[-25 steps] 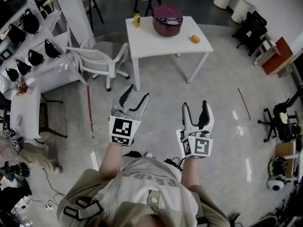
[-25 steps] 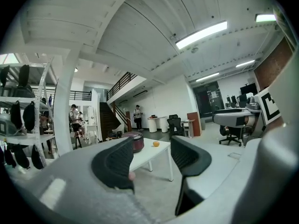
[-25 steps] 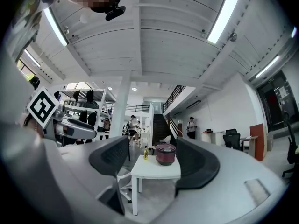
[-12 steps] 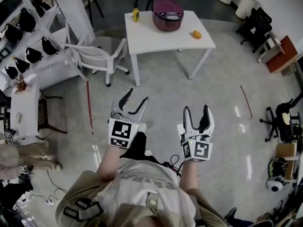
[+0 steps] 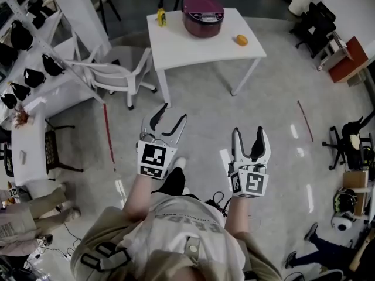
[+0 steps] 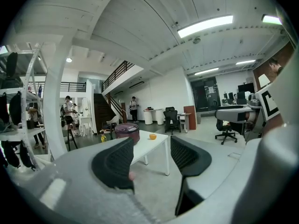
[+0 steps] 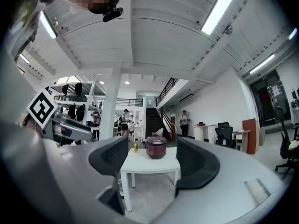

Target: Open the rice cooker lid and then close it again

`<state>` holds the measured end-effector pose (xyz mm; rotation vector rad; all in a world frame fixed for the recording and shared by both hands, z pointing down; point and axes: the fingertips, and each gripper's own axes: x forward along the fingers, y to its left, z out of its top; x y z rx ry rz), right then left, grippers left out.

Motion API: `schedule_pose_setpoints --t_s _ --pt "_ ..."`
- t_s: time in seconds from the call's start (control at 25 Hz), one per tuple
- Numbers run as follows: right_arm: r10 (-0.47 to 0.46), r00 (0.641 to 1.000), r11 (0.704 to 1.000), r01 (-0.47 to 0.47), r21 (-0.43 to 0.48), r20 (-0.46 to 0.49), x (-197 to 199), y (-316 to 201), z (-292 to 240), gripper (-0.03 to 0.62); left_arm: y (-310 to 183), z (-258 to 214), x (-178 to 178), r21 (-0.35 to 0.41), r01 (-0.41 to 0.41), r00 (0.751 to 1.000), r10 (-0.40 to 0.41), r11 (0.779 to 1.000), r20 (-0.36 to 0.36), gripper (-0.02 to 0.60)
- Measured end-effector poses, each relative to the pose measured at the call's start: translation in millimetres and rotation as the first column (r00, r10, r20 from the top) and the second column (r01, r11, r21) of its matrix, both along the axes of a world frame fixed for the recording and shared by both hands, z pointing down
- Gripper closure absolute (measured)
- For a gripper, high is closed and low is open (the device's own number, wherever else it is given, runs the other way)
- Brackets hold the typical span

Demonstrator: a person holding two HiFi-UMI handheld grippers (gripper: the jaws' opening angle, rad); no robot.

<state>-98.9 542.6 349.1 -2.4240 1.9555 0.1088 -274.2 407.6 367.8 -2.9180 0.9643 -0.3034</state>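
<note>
Approach was the step in hand and nothing more: no lid had been touched yet. The left gripper (image 5: 170, 119) and the right gripper (image 5: 249, 138) hung side by side out in front of the person's chest. Each had its jaws spread, with only air and floor between them.

The dark maroon round rice cooker (image 5: 203, 15) sat well ahead of both grippers, on the far half of the white rectangular table (image 5: 199, 48), lid down. In the right gripper view it stood dead centre between the jaws, far off. In the left gripper view it lay ahead and left of the gap, partly behind the left jaw. A small yellow bottle (image 5: 160, 17) stood just left of the cooker, and a small orange round object (image 5: 241, 40) lay to its right, nearer the table edge. A white plastic chair (image 5: 120, 72) waited on the left gripper's side of the table.

Next, by my reading, the person had to close the distance to the table and bring one gripper to the cooker's lid release. Which gripper, nobody could call.

Writing? The square markers on each gripper's cube carried patterns, not words. The grey lettering across the person's shirt was too blurred to read. No brand could be made out on the cooker.
</note>
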Motion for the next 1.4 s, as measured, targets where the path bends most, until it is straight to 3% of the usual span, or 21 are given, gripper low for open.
schedule_pose_setpoints --t_s 0.52,0.8,1.4 --pt "0.054 0.999 0.999 -0.054 0.005 -0.006 33 -103 -16 0.296 -116 -17 45 0.024 -0.055 0.998 0.055 0.998 -0.016 0.321" --pt "0.054 0.998 0.998 -0.053 0.015 -0.015 37 -153 -19 0.296 -164 -24 51 0.044 -0.058 0.998 0.059 0.997 -0.035 0.321" --pt "0.029 0.999 0.999 -0.027 -0.033 0.042 56 -210 11 0.296 -214 6 59 0.005 -0.028 1.000 0.028 1.000 -0.006 0.321"
